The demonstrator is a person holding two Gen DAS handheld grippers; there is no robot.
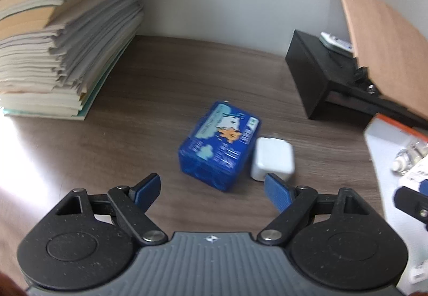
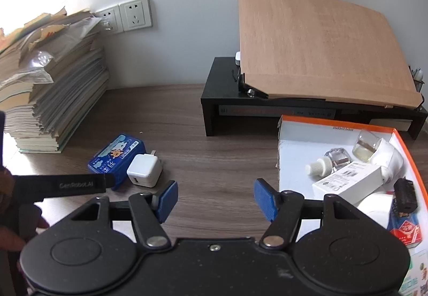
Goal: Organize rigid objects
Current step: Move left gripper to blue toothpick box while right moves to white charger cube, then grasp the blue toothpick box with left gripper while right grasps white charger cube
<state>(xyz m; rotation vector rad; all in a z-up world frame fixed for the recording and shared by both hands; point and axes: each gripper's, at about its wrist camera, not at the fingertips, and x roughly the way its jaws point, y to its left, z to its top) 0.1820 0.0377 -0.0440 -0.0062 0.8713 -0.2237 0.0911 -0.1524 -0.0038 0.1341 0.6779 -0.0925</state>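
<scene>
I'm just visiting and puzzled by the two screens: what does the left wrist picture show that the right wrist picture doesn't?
Only the left wrist view: the left hand-held gripper, open and empty, from behind.

Only the right wrist view: the right hand-held gripper, also open, and the tray's contents, such as a white carton and a small glass bottle.

Both: the blue box beside the white charger, the paper stack, the black stand and the orange-edged tray.
</scene>
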